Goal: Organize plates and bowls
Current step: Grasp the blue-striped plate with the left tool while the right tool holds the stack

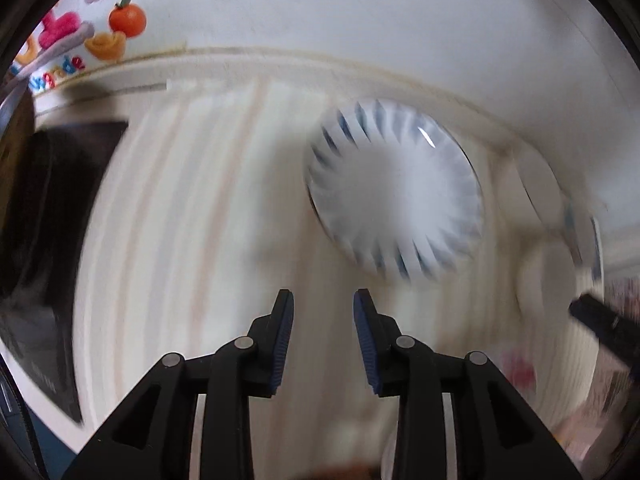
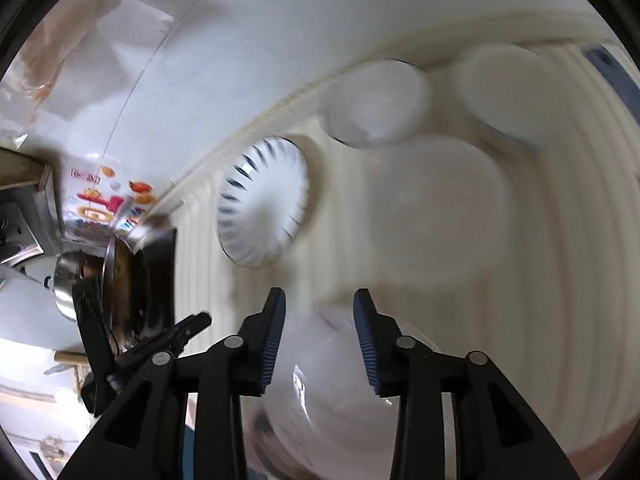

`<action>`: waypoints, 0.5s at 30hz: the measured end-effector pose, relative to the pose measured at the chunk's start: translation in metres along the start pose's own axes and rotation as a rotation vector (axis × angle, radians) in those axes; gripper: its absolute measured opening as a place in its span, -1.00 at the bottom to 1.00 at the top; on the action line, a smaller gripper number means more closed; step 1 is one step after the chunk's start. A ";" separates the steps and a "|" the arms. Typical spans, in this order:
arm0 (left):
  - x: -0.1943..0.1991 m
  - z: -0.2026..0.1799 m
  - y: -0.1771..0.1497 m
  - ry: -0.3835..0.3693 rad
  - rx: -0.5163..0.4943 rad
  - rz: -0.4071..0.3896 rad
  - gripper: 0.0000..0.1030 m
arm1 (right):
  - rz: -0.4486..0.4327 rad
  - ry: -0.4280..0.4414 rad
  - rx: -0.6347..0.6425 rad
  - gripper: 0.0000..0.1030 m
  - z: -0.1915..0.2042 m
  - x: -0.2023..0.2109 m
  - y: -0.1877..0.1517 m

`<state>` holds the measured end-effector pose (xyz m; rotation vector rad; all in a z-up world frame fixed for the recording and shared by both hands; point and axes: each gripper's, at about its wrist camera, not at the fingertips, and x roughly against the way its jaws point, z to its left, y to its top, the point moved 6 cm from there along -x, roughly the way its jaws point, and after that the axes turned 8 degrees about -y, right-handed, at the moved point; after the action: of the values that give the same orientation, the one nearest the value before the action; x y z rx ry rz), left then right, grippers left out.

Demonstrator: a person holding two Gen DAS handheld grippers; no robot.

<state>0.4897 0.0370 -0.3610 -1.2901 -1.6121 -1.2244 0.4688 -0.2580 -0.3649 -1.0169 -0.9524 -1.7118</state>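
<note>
1. Left wrist view shows the left gripper (image 1: 323, 300) with its jaws apart and nothing between them, hovering over the cream ribbed counter (image 1: 192, 216); the white plate with blue radial streaks (image 1: 394, 188) lies flat toward the counter's back edge, well apart from the fingertips
2. Right wrist view shows the right gripper (image 2: 319, 300) likewise spread, with a glossy white round bowl (image 2: 332, 380) just beneath and between its fingers; whether the pads touch its rim I cannot tell, so I judge it an approach, not a hold
3. Three plain white dishes (image 2: 440, 208) crowd the back right corner of the counter near the streaked plate, probably waiting to be sorted
4. Motion blur smears both views; the plain dishes could be plates or bowls; a dark pan (image 2: 132, 280) at the left edge is cut off by the left gripper's arm
</note>
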 end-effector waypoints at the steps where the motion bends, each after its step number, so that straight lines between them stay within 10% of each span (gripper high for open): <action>1: -0.007 0.006 0.015 -0.008 0.001 0.004 -0.44 | 0.000 -0.019 0.004 -0.24 0.012 -0.015 0.012; 11: -0.084 0.023 0.080 -0.025 -0.054 0.090 -0.44 | 0.046 -0.188 -0.037 -0.27 0.032 -0.125 0.076; 15: -0.085 0.012 0.080 -0.033 -0.121 0.055 -0.65 | 0.031 -0.208 -0.008 -0.85 0.028 -0.137 0.080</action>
<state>0.5879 0.0282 -0.4247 -1.4272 -1.5349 -1.2894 0.5851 -0.2145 -0.4676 -1.2270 -1.0558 -1.6071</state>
